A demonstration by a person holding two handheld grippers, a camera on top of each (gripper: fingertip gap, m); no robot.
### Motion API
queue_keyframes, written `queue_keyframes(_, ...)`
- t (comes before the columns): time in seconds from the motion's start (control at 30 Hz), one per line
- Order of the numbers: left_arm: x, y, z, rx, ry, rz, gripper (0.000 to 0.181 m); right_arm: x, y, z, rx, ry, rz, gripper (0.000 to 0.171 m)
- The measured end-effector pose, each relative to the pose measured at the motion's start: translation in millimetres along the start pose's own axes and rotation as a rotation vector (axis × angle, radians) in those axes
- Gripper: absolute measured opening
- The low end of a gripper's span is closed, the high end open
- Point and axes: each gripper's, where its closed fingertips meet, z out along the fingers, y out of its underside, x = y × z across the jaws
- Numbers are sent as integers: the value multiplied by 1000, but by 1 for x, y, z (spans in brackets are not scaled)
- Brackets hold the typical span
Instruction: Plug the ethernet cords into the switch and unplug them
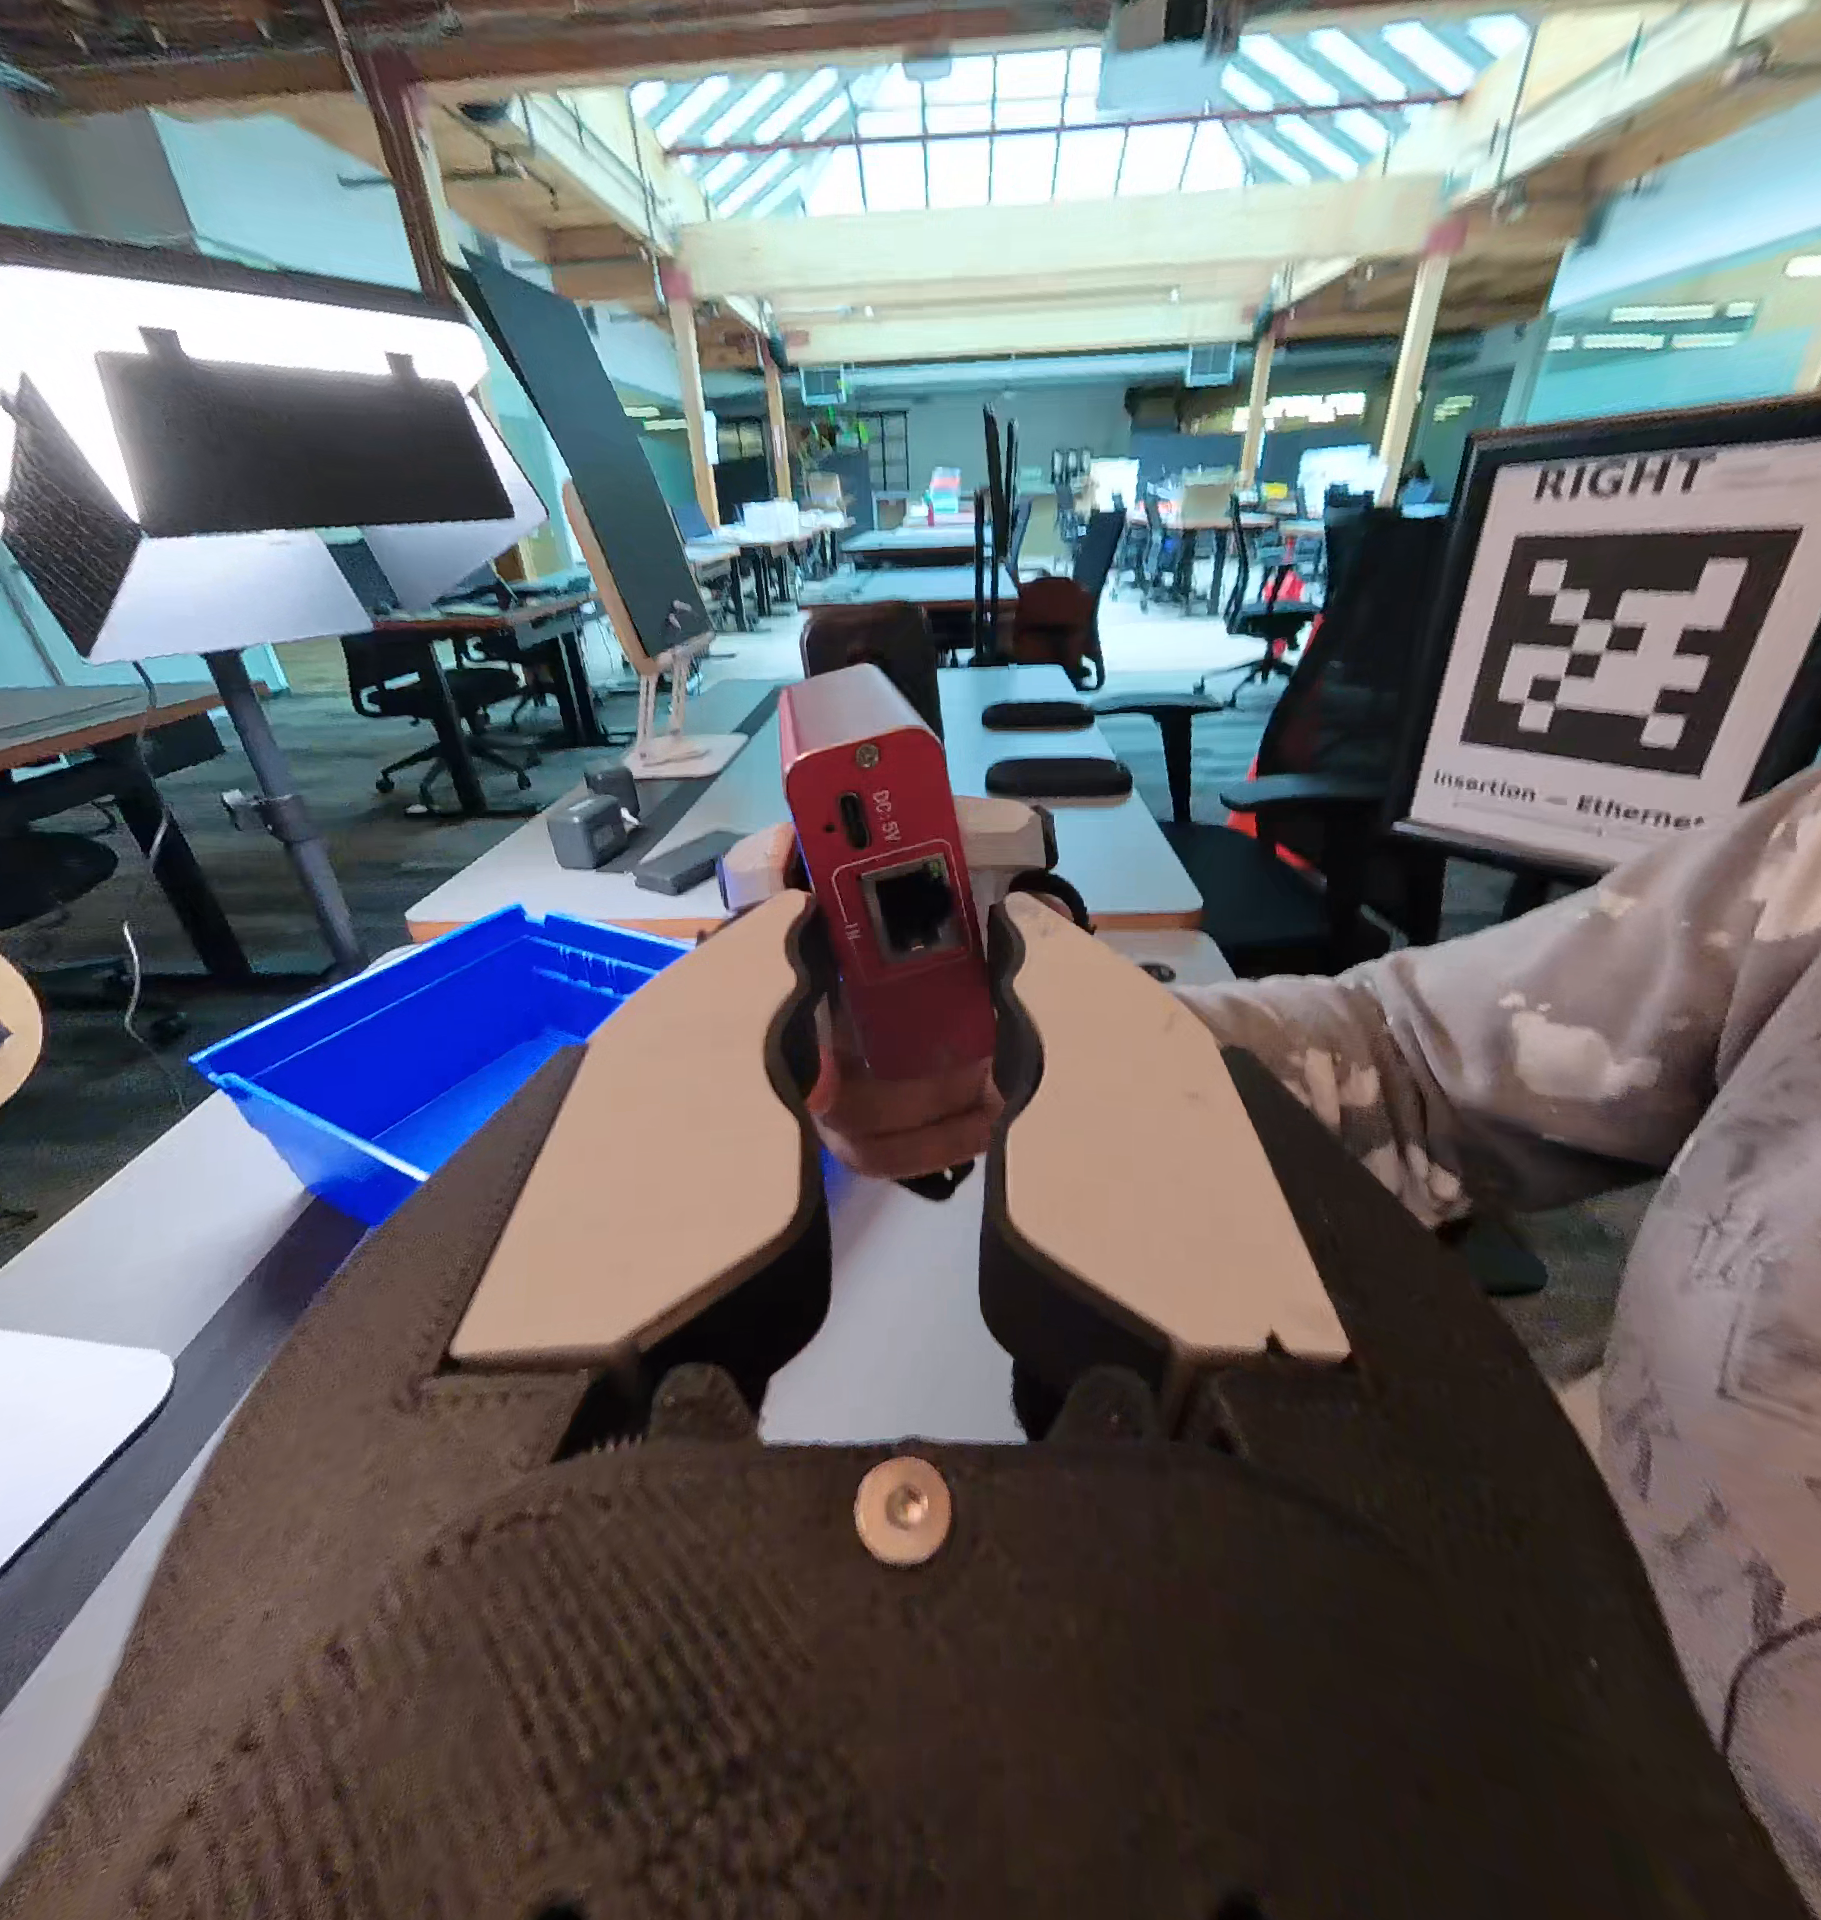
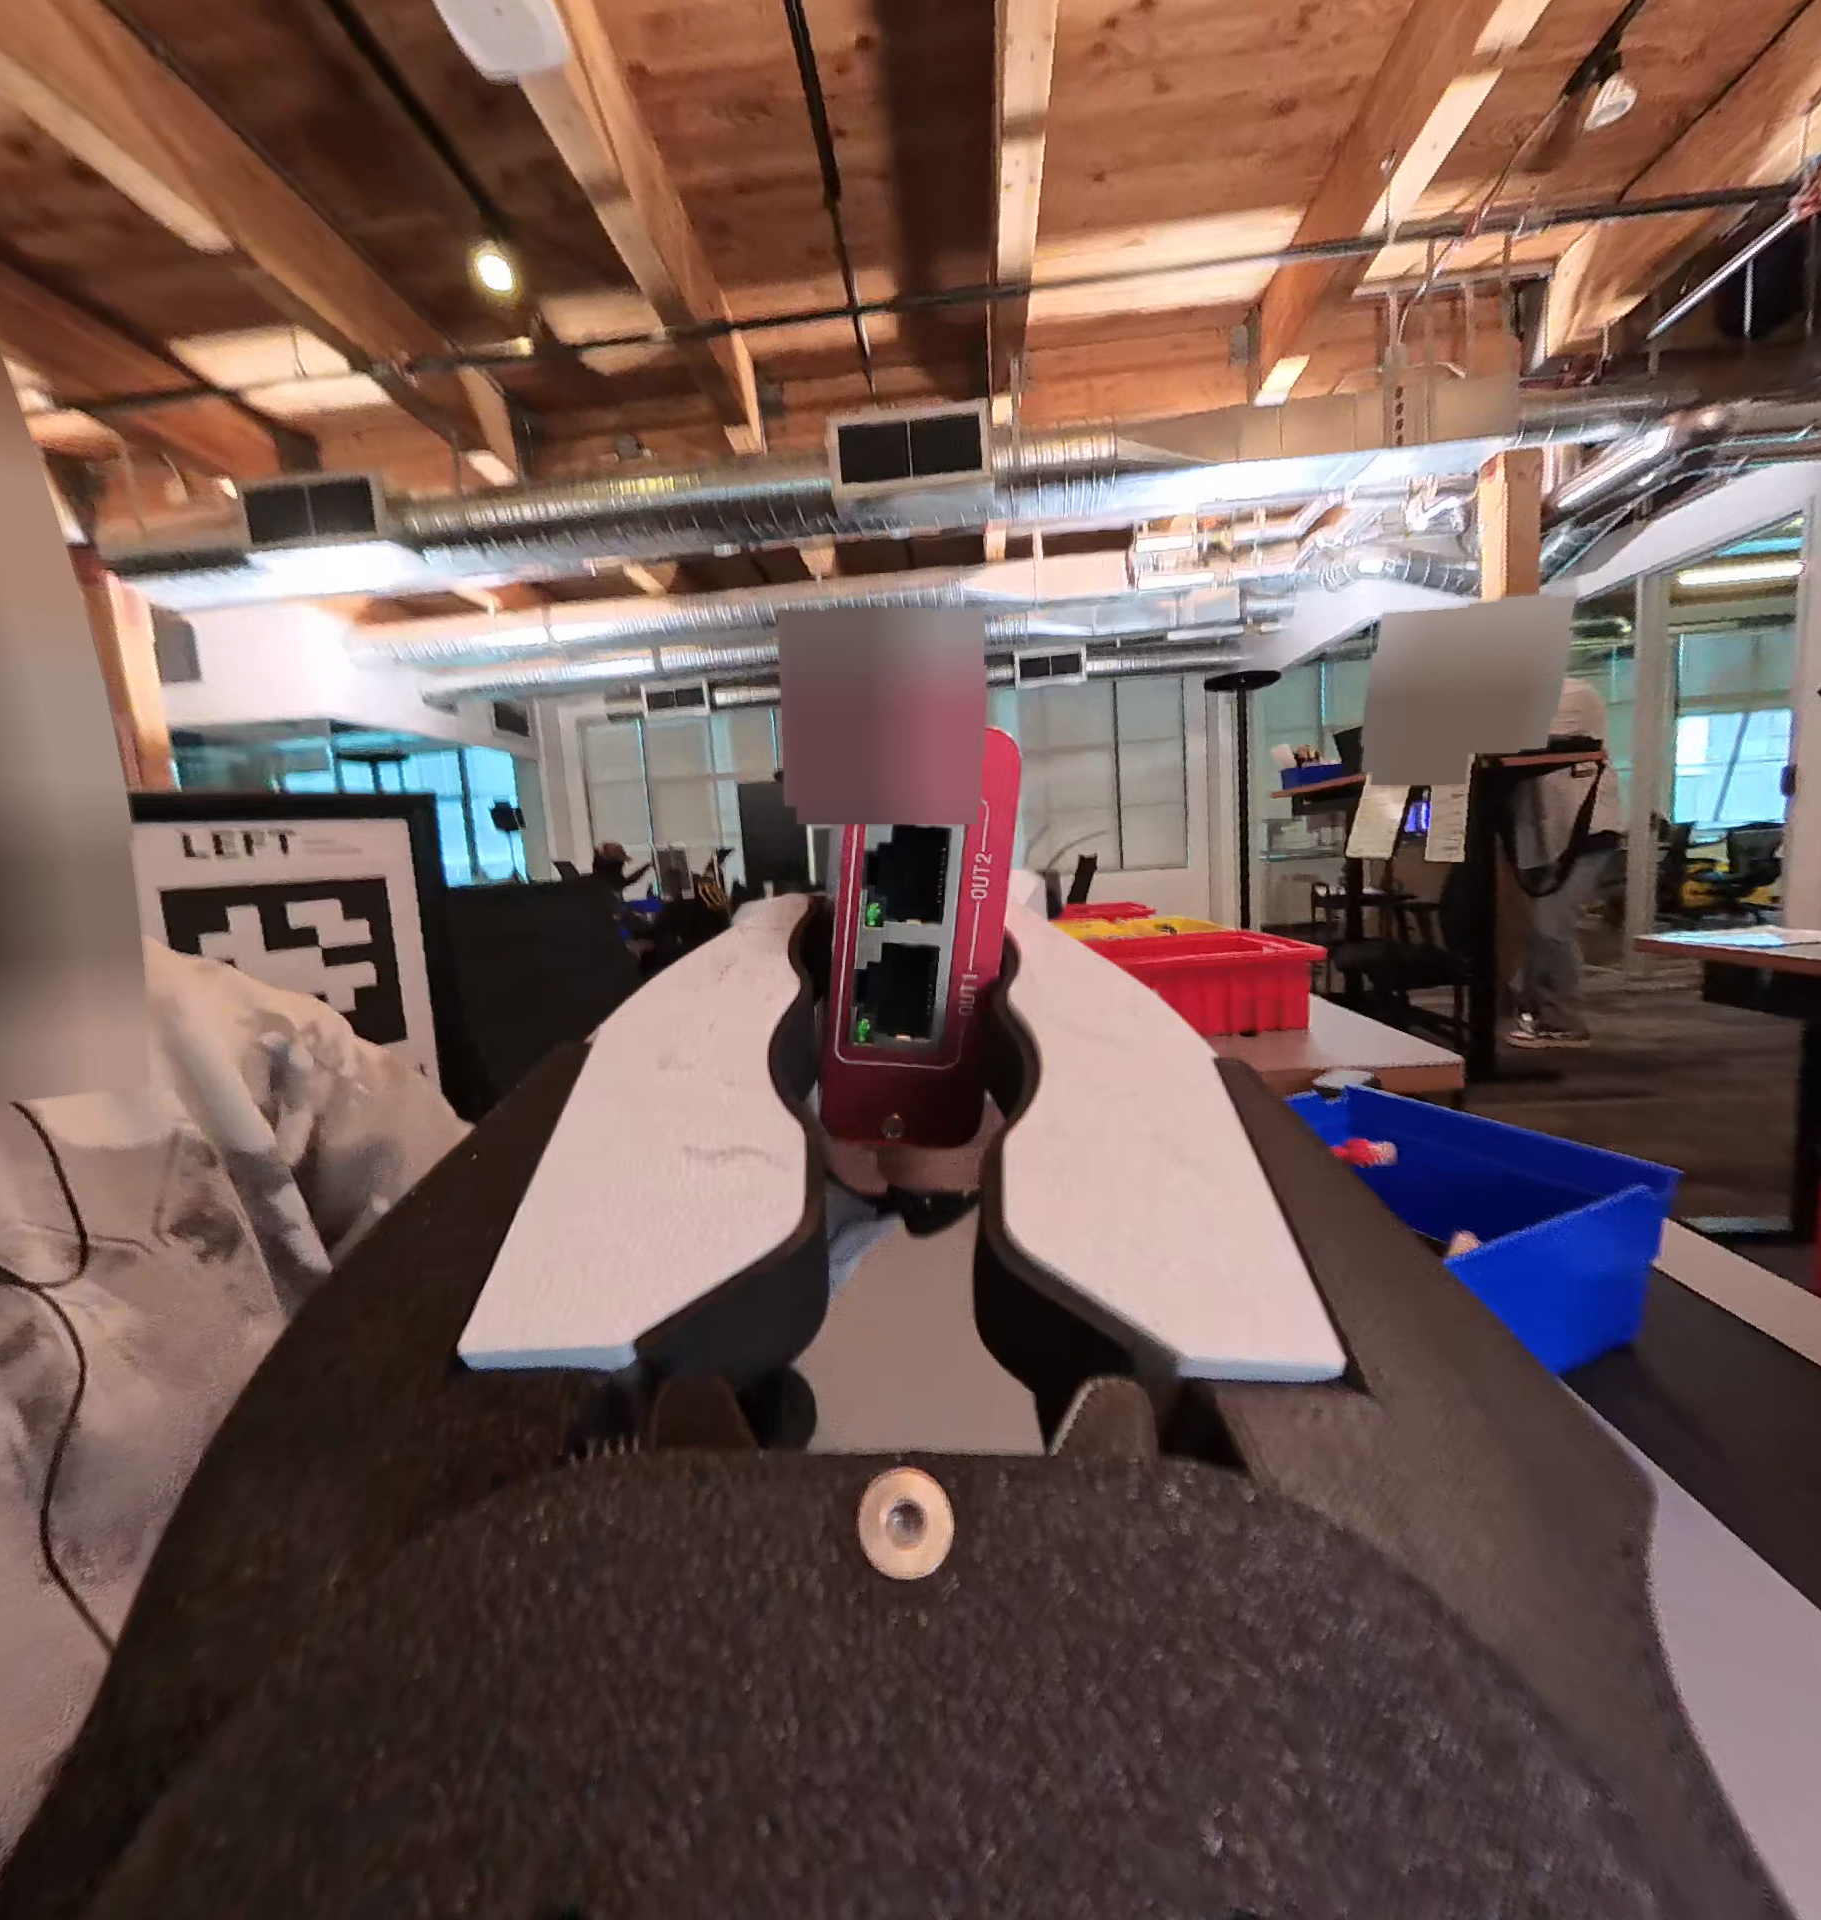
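A small red metal switch (image 1: 864,727) is held up in the air between both grippers. My left gripper (image 1: 901,925) is shut on its sides at the end with a single empty port (image 1: 916,906) and a small power socket. My right gripper (image 2: 911,925) is shut on the opposite end (image 2: 901,1091), which has two empty ports (image 2: 901,935) with green lights. The right gripper's grey fingertips (image 1: 1005,836) show behind the switch in the left wrist view. No cord is plugged into any visible port. No full cord is in view.
A blue bin (image 1: 418,1049) stands on the white table left of the switch; in the right wrist view it (image 2: 1540,1257) holds small red and pale pieces (image 2: 1363,1150). A person's patterned sleeve (image 1: 1508,1039) reaches in. Marker boards (image 1: 1633,644) (image 2: 282,925) stand alongside.
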Motion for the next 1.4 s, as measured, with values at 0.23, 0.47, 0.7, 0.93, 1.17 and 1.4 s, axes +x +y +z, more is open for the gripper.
queue_keyframes(0.23,6,11,-11,-152,14,119,27,-4,25,-1,-253,16,-156,29)
queue_keyframes(0.47,19,9,-16,-177,64,145,27,-16,33,1,-317,-33,-219,28)
queue_keyframes(0.7,37,11,-24,-207,107,276,51,-31,38,-1,-348,-186,94,27)
queue_keyframes(0.93,20,29,-32,-355,-30,457,73,-20,56,3,-411,-169,537,26)
queue_keyframes(1.17,10,35,-31,-409,-112,580,76,-16,73,6,-444,-168,672,26)
queue_keyframes(1.4,17,49,-29,-460,-51,582,73,-22,81,10,-459,-200,756,26)
